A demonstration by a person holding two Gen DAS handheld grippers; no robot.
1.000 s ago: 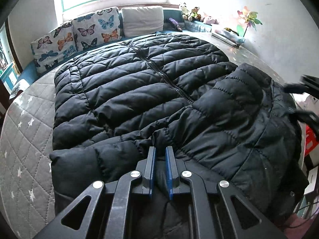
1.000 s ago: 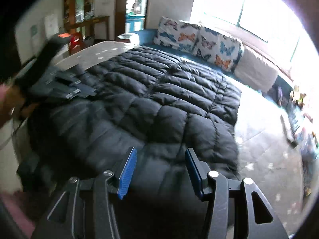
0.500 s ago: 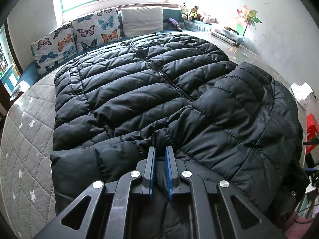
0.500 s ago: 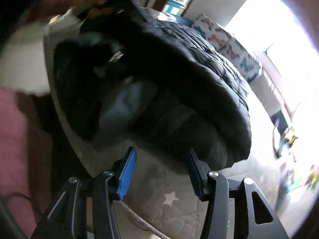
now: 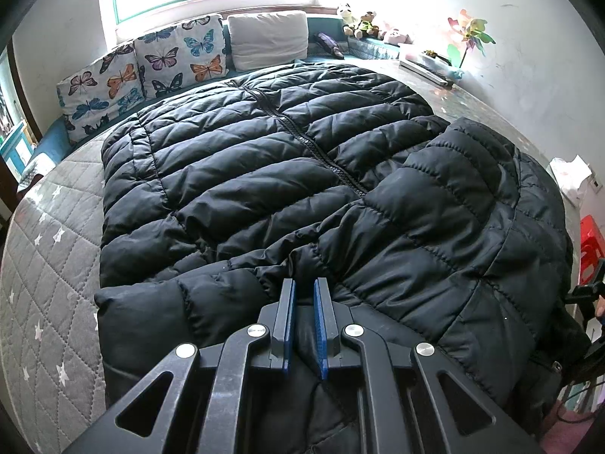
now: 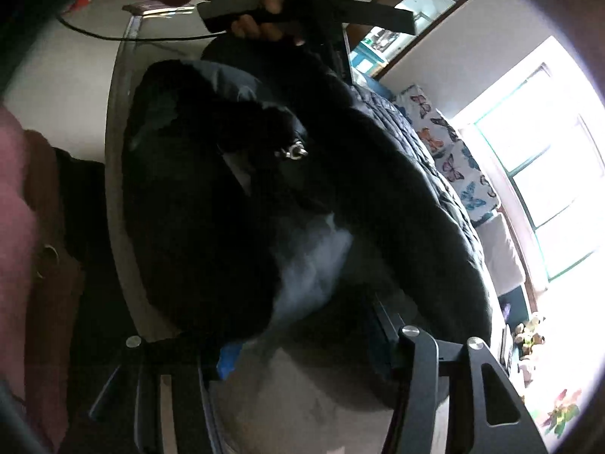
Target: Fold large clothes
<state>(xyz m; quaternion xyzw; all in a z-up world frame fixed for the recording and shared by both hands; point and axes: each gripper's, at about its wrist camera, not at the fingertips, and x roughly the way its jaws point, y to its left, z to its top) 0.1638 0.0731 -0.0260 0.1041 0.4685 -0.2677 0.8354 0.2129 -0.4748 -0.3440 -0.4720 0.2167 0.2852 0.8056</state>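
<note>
The puffy black jacket (image 5: 264,174) sprawls across the bed (image 5: 45,283) beyond the left gripper (image 5: 302,325), which pinches its near edge, while the right gripper (image 6: 302,344), jaws opening around the hood, should bite deep: it looks soft, bulky and slippery.

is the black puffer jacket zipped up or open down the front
Zipped, as far as shows: the black puffer jacket lies spread on the bed, its zipper joining both front panels; nearer end is hidden.
</note>
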